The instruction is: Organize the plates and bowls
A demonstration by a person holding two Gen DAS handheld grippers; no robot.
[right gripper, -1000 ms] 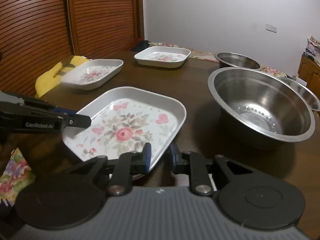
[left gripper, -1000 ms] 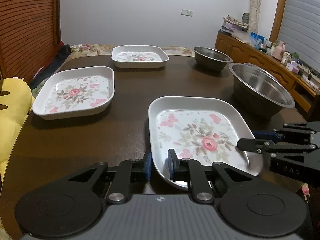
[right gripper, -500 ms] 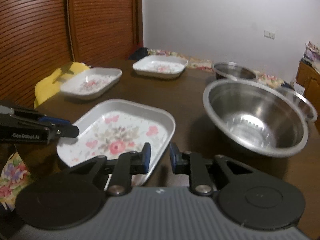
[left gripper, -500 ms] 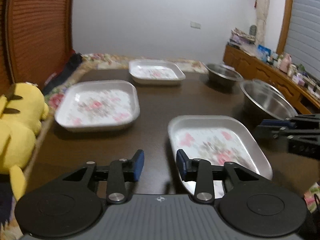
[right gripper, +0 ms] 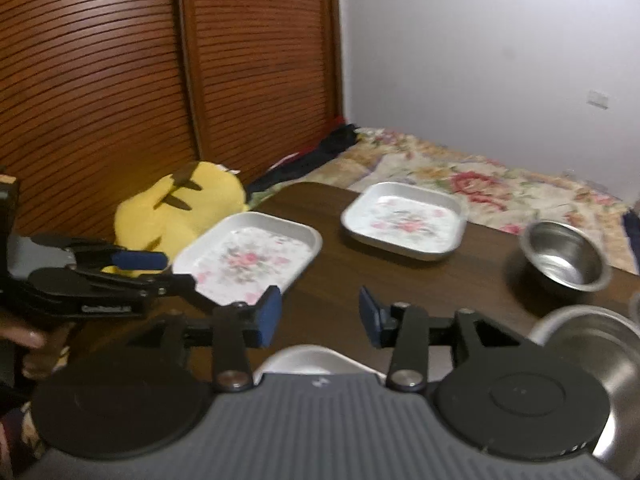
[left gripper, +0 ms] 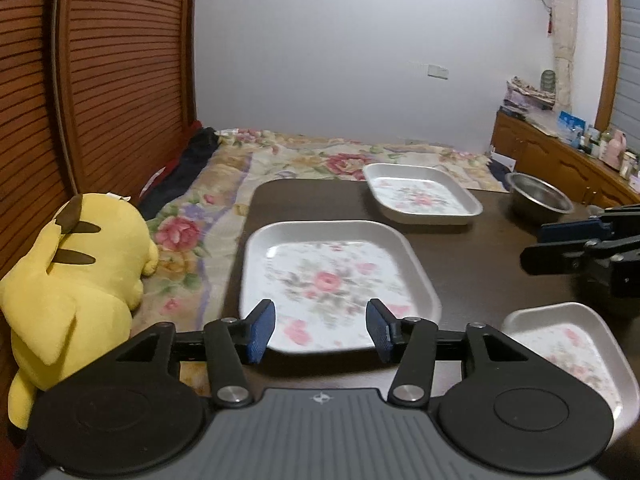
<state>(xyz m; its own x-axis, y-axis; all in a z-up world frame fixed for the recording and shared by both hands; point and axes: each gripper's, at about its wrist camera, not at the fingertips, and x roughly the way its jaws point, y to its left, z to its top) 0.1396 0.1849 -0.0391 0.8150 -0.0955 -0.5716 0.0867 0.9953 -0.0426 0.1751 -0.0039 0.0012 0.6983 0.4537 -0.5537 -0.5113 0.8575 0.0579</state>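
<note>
Three floral plates (left gripper: 336,280) (left gripper: 424,196) (left gripper: 576,344), two steel bowls (right gripper: 564,256) (right gripper: 592,344), one plush toy (left gripper: 72,280)

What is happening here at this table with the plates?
A person holds a gripper in each hand. The left gripper and the right gripper both have jaws that have just been opening, with nothing between them. The near plate lies on the dark table, released. The left gripper faces the middle plate.

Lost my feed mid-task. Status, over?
Left gripper and right gripper: jaws just opened, nothing between them. Near plate released on table; middle plate ahead of left gripper. Path clear.
</note>
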